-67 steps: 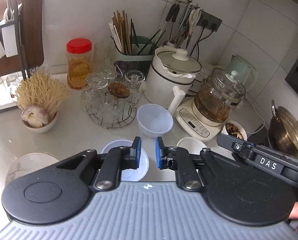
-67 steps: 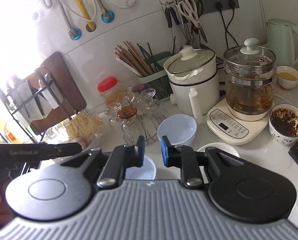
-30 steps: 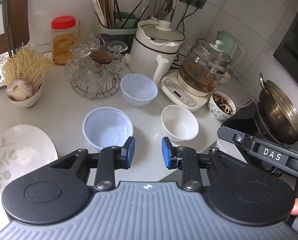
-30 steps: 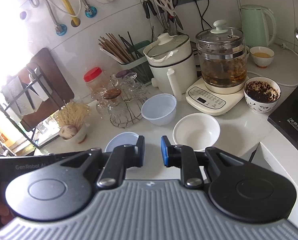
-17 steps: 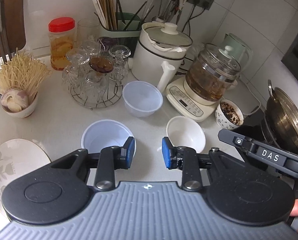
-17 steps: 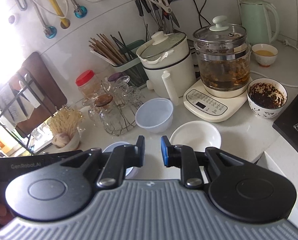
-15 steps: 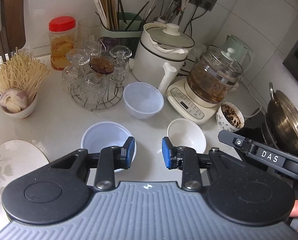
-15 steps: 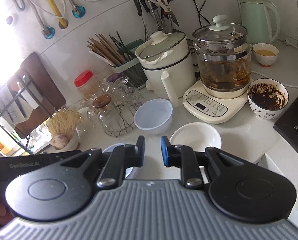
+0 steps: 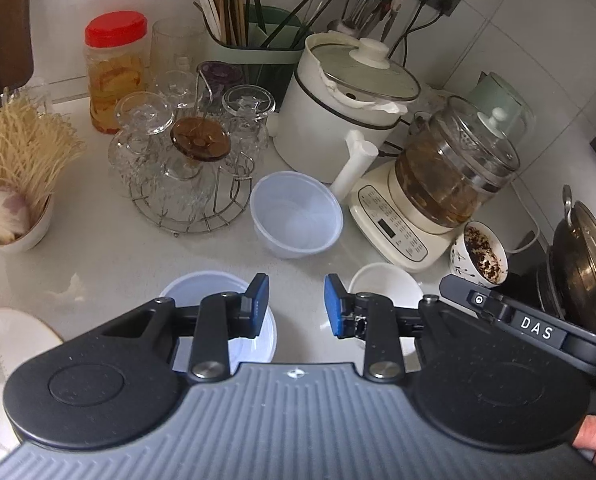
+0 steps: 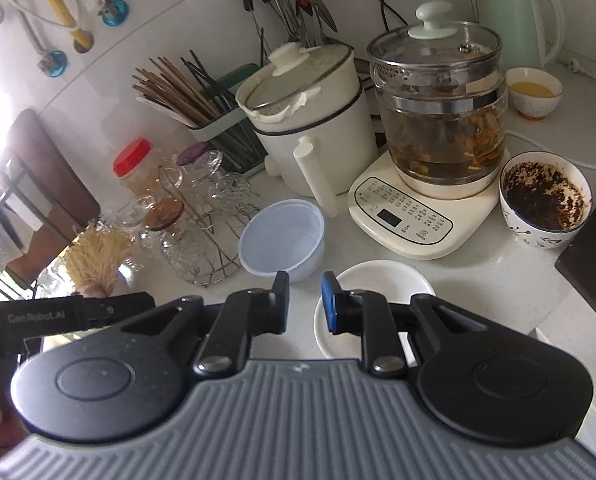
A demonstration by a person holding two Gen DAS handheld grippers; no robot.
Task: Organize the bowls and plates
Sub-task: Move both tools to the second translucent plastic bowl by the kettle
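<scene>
Left wrist view: the left gripper (image 9: 297, 306) was held above the white countertop (image 9: 98, 256) at lower centre, its 2 blue-padded fingers (image 9: 258, 300) spread apart with nothing between them. Beneath the left finger, a translucent plastic bowl (image 9: 206, 284) was seen upright, largely hidden by the tool. Beneath the right finger, a white ceramic bowl (image 9: 382, 280) was partly covered. A second translucent plastic bowl (image 9: 296, 214) stood upright at mid-frame, just beside a wire rack of glass cups (image 9: 186, 160) on its left. A patterned plate (image 9: 2, 344) was cut by the lower left edge. At the left edge, a small bowl holding noodles and garlic (image 9: 14, 184) was visible — well apart from the other bowls.

Right wrist view: the right gripper (image 10: 304, 302) was held at lower centre with its jaws slightly parted and empty. The white ceramic bowl (image 10: 386, 280) lay directly under the right finger; the plastic bowl (image 10: 282, 236) stood just above the left finger. Behind them, a white electric pot (image 10: 310, 120) and a glass kettle on a cream base (image 10: 438, 120) were lined along the tiled wall. A patterned cup with dark residue (image 10: 544, 200) was placed at the right, near the kettle base. A small bowl of yellow liquid (image 10: 534, 92) was seen at upper right. Part of the left tool was visible at the lower left edge.
</scene>
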